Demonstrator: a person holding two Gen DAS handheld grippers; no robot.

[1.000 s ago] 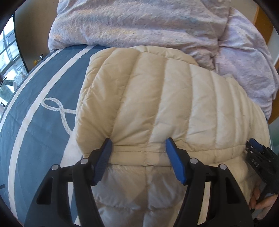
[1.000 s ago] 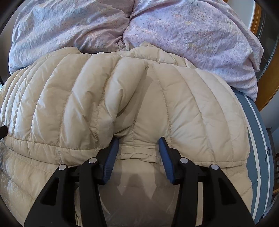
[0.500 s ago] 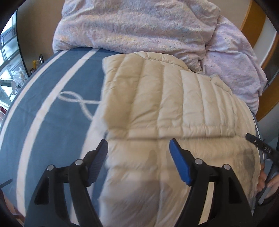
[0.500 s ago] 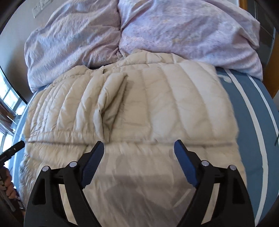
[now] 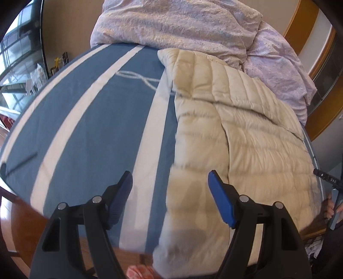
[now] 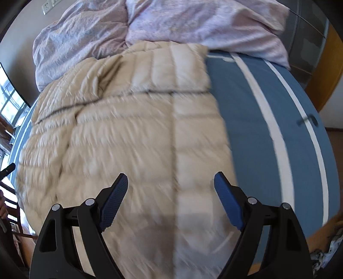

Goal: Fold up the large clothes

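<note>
bedroom, daylight from the window side

blue white-striped bedspread (image 5: 90, 120), rumpled lilac duvet (image 6: 193, 23) at the head, beige wall (image 5: 68, 25), window (image 5: 15, 43), wooden floor (image 5: 19, 231).

I'm working in a bedroom of a home. A bed with a blue bedspread (image 5: 103, 120) striped in white fills my view, and a rumpled lilac duvet (image 5: 182, 23) is heaped at twelve o'clock. A wall socket (image 6: 50, 5) sits on the beige wall at eleven o'clock in the right wrist view. Wooden trim (image 5: 298, 23) shows at two o'clock, a window (image 5: 15, 53) at ten o'clock.
</note>
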